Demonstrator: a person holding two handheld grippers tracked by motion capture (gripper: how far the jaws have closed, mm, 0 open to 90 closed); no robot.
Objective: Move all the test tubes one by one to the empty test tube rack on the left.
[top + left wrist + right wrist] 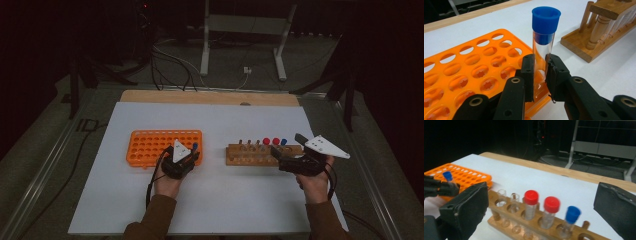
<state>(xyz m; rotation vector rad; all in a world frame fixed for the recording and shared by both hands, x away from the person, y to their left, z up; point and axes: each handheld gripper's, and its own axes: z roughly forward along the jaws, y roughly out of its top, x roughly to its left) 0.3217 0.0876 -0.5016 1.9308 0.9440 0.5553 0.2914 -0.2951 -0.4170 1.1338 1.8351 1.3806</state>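
Transfer of capped test tubes from the wooden tube rack (262,154) to the orange tube rack (150,146) looks to be the work in hand, and this is the placing step. The left claw (539,72) is clamped on the clear body of a blue-capped test tube (545,30), held upright at the near right corner of the orange rack; its foot seems to sit at or just inside a hole there, though I cannot tell how deep. The right claw (540,207) stands wide apart and empty, facing the wooden rack on the white table (210,200), where two red-capped tubes (541,206) and another blue-capped tube (572,216) wait. Next, I would judge, the held tube wants lowering straight down until seated, then a release, while the right claw closes on a waiting tube below its cap.
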